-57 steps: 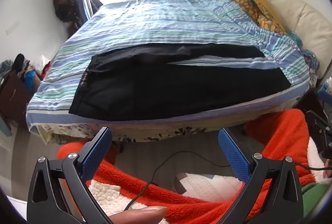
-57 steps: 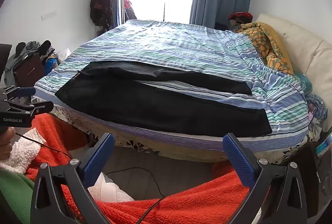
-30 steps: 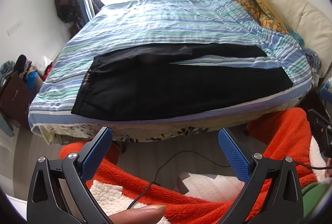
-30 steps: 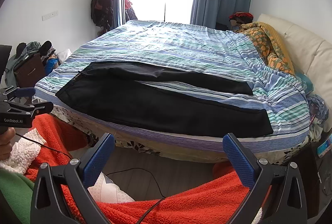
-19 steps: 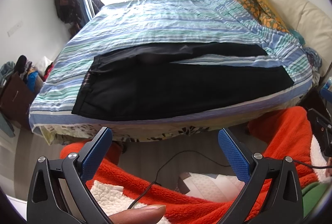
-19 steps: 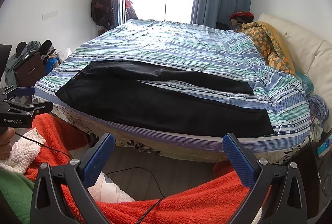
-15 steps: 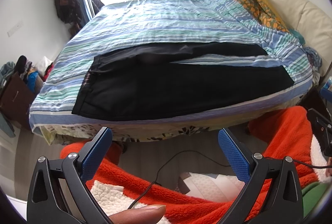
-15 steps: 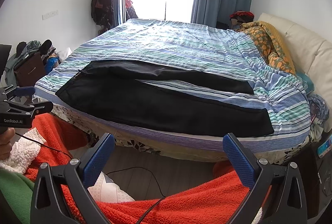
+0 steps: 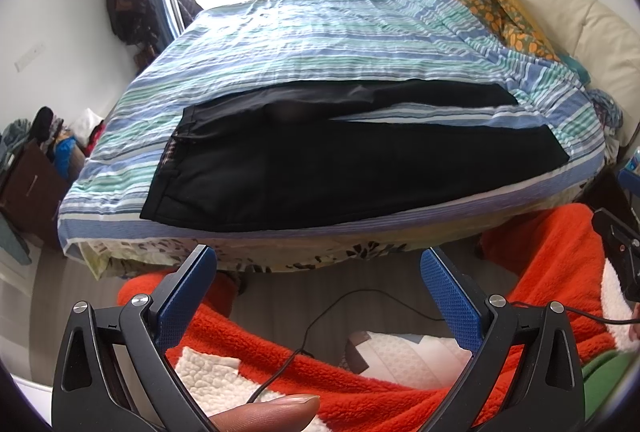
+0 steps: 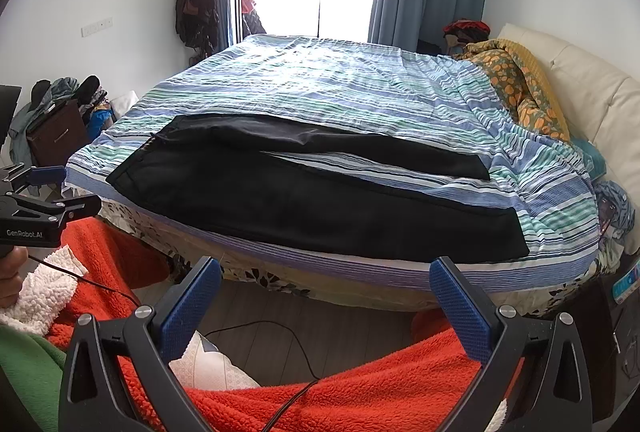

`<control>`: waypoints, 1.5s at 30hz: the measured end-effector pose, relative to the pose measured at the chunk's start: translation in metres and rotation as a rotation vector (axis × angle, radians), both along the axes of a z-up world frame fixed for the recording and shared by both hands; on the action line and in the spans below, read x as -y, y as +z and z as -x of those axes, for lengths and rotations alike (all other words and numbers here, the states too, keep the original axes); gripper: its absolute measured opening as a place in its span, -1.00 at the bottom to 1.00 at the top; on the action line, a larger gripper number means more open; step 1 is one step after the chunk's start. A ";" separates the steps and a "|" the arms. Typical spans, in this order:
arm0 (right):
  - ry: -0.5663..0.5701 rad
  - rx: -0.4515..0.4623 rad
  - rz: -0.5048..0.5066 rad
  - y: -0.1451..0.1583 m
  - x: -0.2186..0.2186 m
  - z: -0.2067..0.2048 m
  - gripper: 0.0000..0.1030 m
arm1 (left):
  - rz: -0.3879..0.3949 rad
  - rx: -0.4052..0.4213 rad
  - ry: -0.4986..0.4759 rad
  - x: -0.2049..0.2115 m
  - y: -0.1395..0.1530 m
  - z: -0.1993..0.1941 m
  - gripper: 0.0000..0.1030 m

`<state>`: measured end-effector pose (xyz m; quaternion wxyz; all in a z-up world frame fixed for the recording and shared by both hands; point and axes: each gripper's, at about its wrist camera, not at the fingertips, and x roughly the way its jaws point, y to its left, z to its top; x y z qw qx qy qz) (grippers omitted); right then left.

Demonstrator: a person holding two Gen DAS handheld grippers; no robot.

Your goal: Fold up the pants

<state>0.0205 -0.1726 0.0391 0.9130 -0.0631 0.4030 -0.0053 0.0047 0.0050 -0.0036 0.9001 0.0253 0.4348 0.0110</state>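
Note:
Black pants [image 9: 320,168] lie flat on the near part of a striped bed [image 9: 320,44], waistband at the left, both legs spread toward the right with a gap of sheet between them. They also show in the right wrist view [image 10: 312,196]. My left gripper [image 9: 318,260] is open and empty, held below the bed's near edge, apart from the pants. My right gripper [image 10: 325,272] is open and empty, also short of the bed edge. The left gripper shows at the left of the right wrist view [image 10: 44,208].
An orange fleece garment [image 10: 360,388] and a cable [image 9: 320,324] lie below the grippers. A yellow patterned blanket [image 10: 520,88] and cream headboard [image 10: 592,100] are at the bed's right. Clutter and a brown cabinet [image 10: 56,136] stand at the left.
Both views have shifted very slightly; the pants lie as before and both grippers stay open.

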 end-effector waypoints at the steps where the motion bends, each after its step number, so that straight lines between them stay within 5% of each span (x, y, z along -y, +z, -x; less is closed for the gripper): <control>1: 0.000 0.000 0.000 0.000 0.000 0.000 1.00 | -0.001 0.000 0.000 0.000 0.000 0.001 0.98; 37: 0.000 -0.018 -0.001 -0.008 0.000 -0.002 1.00 | -0.018 -0.012 0.006 -0.006 -0.007 -0.001 0.99; 41: 0.043 -0.032 -0.001 -0.009 -0.003 -0.007 1.00 | -0.123 0.124 0.082 -0.015 0.014 -0.012 0.99; 45: 0.113 0.024 -0.006 -0.003 -0.002 -0.024 1.00 | -0.032 0.224 0.041 -0.023 0.048 -0.033 0.99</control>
